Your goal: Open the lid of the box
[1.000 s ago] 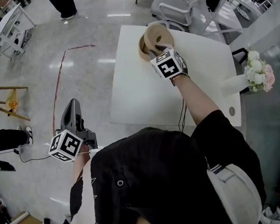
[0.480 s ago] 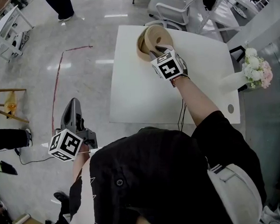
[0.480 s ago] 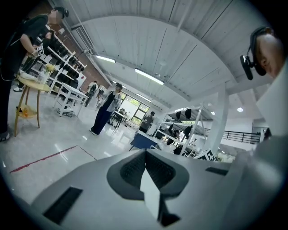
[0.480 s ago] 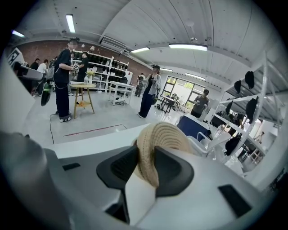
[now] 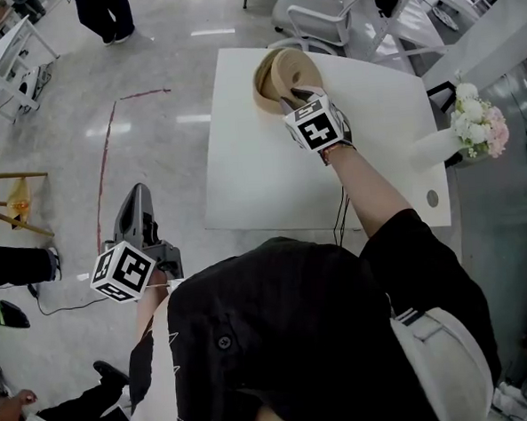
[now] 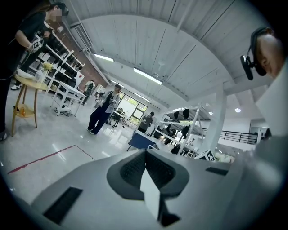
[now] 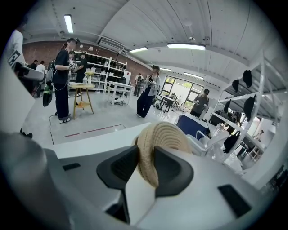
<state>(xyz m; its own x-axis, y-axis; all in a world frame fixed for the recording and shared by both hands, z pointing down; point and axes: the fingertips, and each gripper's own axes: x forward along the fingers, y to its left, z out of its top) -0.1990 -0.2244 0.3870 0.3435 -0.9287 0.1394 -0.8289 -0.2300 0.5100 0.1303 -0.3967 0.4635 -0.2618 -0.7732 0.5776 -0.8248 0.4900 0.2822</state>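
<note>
**A:** Where is the box?

**B:** The woven box (image 5: pixel 263 89) sits on the white desk (image 5: pixel 262 179), near the desk's far left corner. Its lid (image 5: pixel 295 68) is tipped up on edge above it. I cannot tell whether the lid's lower rim touches the box.

**A:** What has hold of the lid?

**B:** The right gripper (image 5: pixel 303 94). In the right gripper view its fingers (image 7: pixel 170 170) are clenched on the lid's braided rim. The rim runs down between the two dark pads, and the rest of the lid arches up beyond the tips.

**A:** And the arm behind it?

**B:** It reaches out over the desk from the desk's near edge, with the marker cube (image 5: pixel 316 126) just behind the lid.

**A:** The other one?

**B:** The left gripper (image 5: pixel 138 197) hangs off the desk, well to the left of the desk's near left corner and over the glossy floor (image 5: pixel 159 96). In the left gripper view its fingers (image 6: pixel 130 168) are pressed together with nothing between them.

**A:** Anything else around the desk?

**B:** A bunch of pale flowers (image 5: pixel 477 130) is at the desk's right edge. A white chair (image 5: pixel 309 15) stands past the desk's far edge. A red line (image 5: pixel 105 161) runs on the floor to the desk's left, and a wooden stool (image 5: pixel 4 190) is farther left.
</note>
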